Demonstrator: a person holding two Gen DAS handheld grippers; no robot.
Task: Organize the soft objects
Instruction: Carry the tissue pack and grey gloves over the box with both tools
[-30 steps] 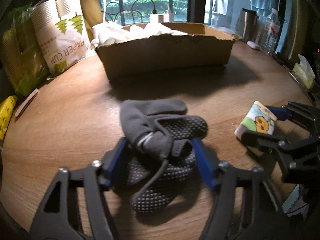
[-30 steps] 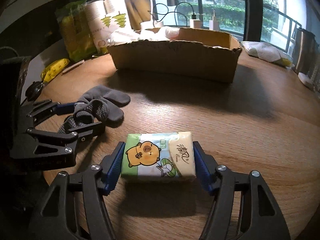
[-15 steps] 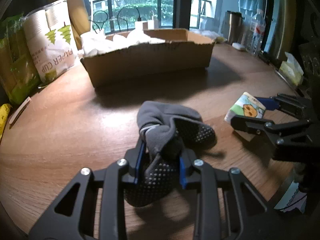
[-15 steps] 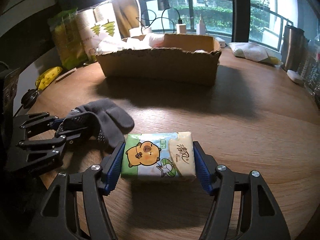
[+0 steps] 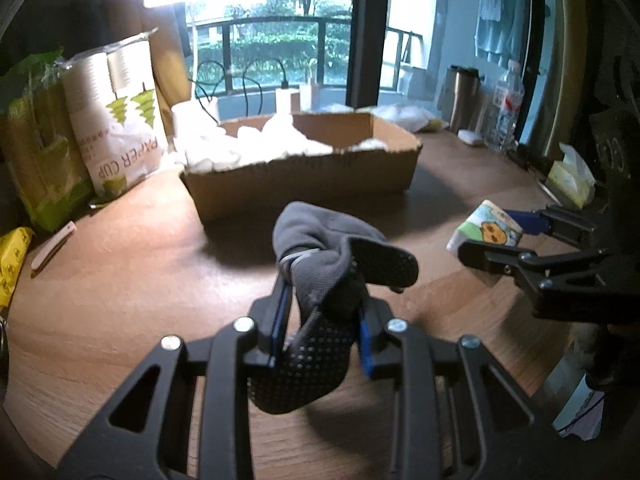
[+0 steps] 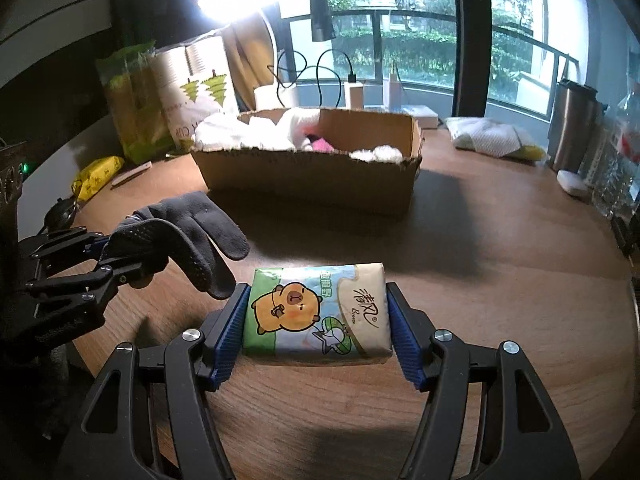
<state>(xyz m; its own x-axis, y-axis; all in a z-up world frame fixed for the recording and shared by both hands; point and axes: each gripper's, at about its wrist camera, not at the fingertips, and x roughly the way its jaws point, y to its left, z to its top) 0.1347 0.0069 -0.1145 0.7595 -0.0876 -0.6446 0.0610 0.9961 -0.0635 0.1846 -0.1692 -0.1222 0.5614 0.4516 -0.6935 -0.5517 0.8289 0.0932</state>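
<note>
My left gripper [image 5: 322, 304] is shut on a grey glove [image 5: 320, 264] with black grip dots, which hangs bunched between the blue pads above the round wooden table [image 5: 120, 280]. In the right wrist view the same glove [image 6: 188, 232] droops from the left gripper [image 6: 106, 252] at the left. My right gripper [image 6: 316, 314] is shut on a tissue pack [image 6: 318, 314] printed with an orange cartoon animal, held flat just above the table. That pack [image 5: 486, 232] also shows at the right of the left wrist view. A cardboard box [image 6: 308, 172] with white soft things stands behind both.
Bags of paper cups [image 5: 116, 116] and a green pack [image 5: 36, 152] line the back left, with a yellow packet [image 6: 98, 174] beside them. A steel tumbler [image 6: 574, 128], a water bottle [image 5: 504, 108] and a tissue box [image 5: 570, 176] stand at the right. Chargers and cables sit behind the box.
The left gripper closed on the glove and lifted it off the table. The right gripper rose with the tissue pack still in it. Both views tilted up toward the box.
</note>
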